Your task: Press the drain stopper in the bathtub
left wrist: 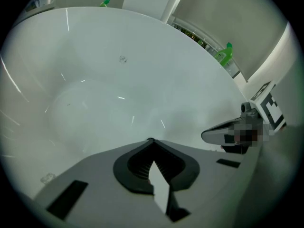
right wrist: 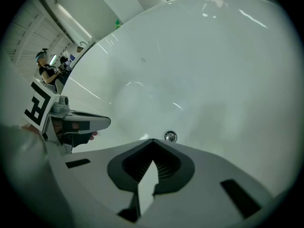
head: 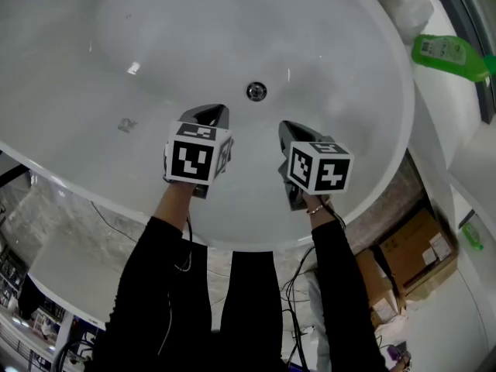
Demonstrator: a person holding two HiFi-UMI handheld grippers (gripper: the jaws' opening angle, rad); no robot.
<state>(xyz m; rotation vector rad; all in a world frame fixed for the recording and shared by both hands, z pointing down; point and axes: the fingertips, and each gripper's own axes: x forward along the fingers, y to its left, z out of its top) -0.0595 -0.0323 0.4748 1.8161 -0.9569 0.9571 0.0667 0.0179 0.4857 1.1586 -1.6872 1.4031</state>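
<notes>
The round chrome drain stopper (head: 256, 91) sits in the floor of the white bathtub (head: 155, 37). In the head view my left gripper (head: 211, 115) hovers just below and left of it, over the tub's near slope. My right gripper (head: 293, 131) hangs below and right of the stopper. Both are shut with nothing between the jaws. In the right gripper view the stopper (right wrist: 170, 137) lies just past the right gripper's (right wrist: 153, 140) closed tips, slightly right, with a gap between them. The left gripper view shows my left gripper (left wrist: 150, 140) facing bare tub wall; the stopper is hidden there.
A green bottle (head: 446, 53) lies on the ledge at the tub's far right. Cardboard boxes (head: 415, 246) and cables sit on the floor to the right. A small grey mark (head: 126, 124) shows on the tub's left wall. People (right wrist: 47, 70) stand far off.
</notes>
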